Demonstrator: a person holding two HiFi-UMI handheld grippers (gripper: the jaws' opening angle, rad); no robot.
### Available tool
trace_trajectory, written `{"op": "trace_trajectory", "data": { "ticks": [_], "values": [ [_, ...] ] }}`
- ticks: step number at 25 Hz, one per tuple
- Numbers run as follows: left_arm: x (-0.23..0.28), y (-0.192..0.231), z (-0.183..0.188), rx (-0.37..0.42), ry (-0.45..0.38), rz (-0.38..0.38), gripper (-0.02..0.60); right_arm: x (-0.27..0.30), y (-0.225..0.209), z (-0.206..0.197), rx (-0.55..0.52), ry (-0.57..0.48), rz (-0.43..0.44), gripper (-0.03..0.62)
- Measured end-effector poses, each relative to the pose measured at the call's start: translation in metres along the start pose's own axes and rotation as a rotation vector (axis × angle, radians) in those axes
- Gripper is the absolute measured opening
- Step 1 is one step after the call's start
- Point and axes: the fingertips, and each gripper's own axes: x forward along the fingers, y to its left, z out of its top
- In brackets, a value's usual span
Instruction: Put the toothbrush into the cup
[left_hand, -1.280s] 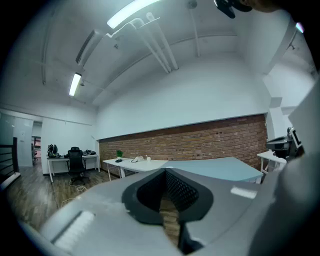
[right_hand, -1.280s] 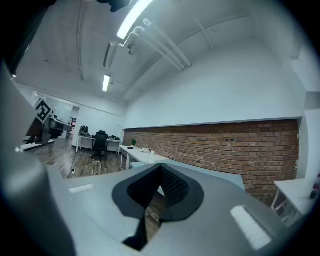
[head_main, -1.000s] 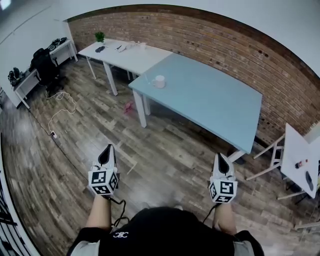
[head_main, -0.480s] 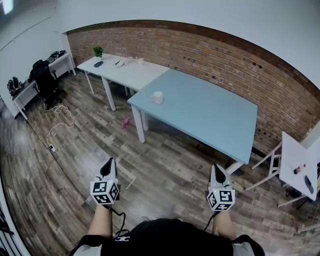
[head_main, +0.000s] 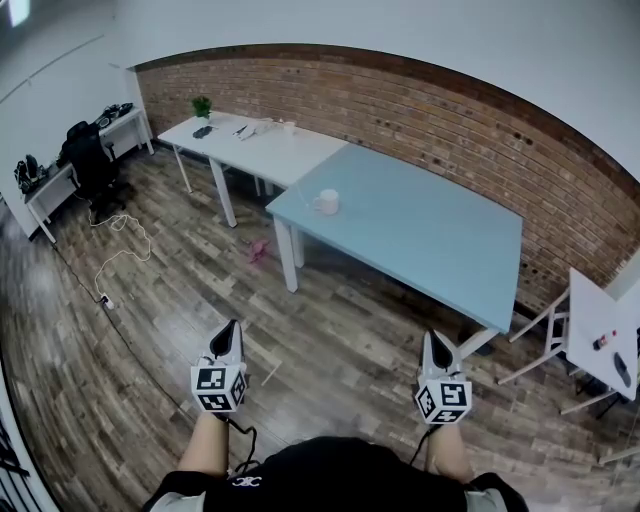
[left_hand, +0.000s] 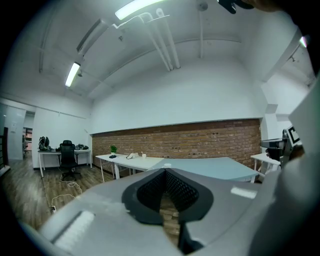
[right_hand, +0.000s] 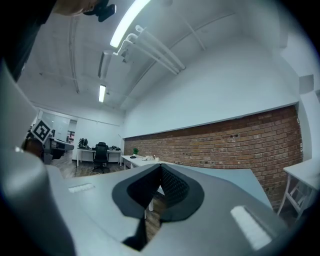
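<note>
A white cup (head_main: 327, 202) stands near the left end of the light blue table (head_main: 420, 235), far ahead of me. I cannot make out the toothbrush at this distance. My left gripper (head_main: 232, 328) hovers over the wooden floor, well short of the table, shut with nothing in it. My right gripper (head_main: 438, 340) is level with it to the right, also shut and empty. In the left gripper view the left gripper (left_hand: 165, 170) points at the blue table (left_hand: 210, 167). In the right gripper view the right gripper (right_hand: 160, 166) shows its pads meeting at the tip.
A white table (head_main: 262, 140) with a small plant (head_main: 202, 105) adjoins the blue one at the back left. A desk and black chair (head_main: 92, 155) stand far left, with a cable (head_main: 122, 255) on the floor. A pink thing (head_main: 258, 250) lies by the table leg. A white folding table (head_main: 598, 325) is at right.
The blue table and cup have slid lower and slightly right in the head view. Both grippers sit lower in the picture, the left one a little further right. Both stay shut.
</note>
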Motion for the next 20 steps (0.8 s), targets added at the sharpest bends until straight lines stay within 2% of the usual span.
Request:
{"op": "trace_trajectory", "data": {
  "ticks": [3,7,10,16,20],
  "values": [
    [0.002,0.018,-0.001,0.011,-0.007,-0.019,0.007,0.006,0.019,0.0,-0.007,-0.004,-0.013,0.006],
    [0.004,0.04,-0.01,-0.031,-0.004,-0.061,0.006,0.011,0.047,-0.002,-0.006,-0.009,-0.031,0.006],
    [0.005,0.055,-0.023,-0.035,0.012,-0.065,0.006,0.016,0.064,-0.005,-0.005,-0.001,-0.03,0.006],
    [0.021,0.072,-0.036,-0.075,0.026,-0.072,0.007,0.036,0.076,-0.01,-0.017,0.012,-0.006,0.006],
    [0.041,0.073,-0.04,-0.067,0.039,-0.074,0.006,0.061,0.075,-0.014,-0.017,0.021,0.01,0.006]
  ]
}}
